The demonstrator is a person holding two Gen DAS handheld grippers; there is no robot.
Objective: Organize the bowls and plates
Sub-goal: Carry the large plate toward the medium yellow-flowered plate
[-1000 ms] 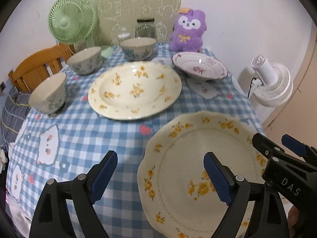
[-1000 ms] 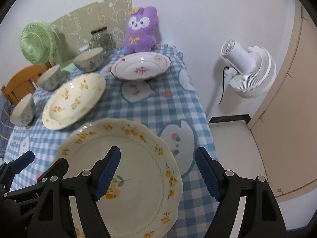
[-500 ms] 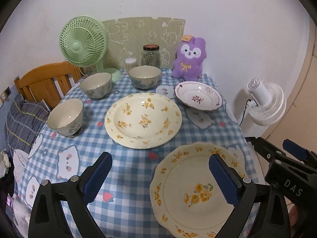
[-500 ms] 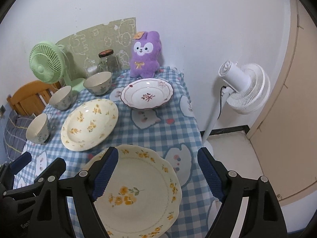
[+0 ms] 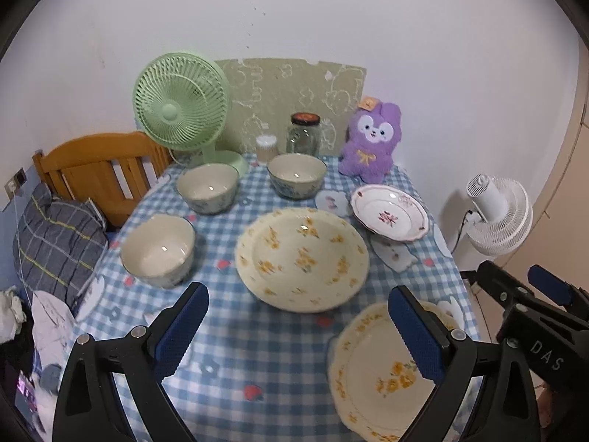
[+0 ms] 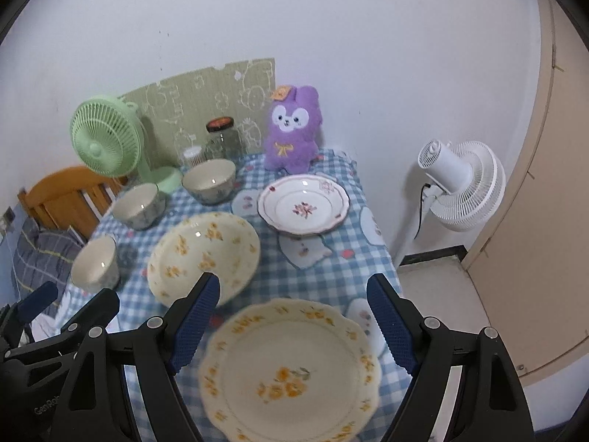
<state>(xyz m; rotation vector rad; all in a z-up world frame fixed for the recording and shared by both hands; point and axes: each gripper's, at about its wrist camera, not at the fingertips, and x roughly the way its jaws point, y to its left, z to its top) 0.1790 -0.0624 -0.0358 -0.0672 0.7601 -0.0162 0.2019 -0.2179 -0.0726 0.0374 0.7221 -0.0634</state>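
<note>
Both the left gripper (image 5: 298, 331) and right gripper (image 6: 294, 320) gape wide, holding nothing; the left's jaws have just been opening. The scalloped yellow-flower plate (image 6: 291, 372) lies on the checked tablecloth (image 5: 235, 350), at 6 o'clock of the table. Only the left view shows the heap of clothes (image 5: 22, 331) at 8 o'clock; the right shows the floor (image 6: 441, 287) at 3.

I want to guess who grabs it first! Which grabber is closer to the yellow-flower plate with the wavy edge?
Right. The right gripper hangs directly above the wavy-edged plate, jaws open. The left gripper hangs off to that plate's left, over the checked tablecloth.
</note>
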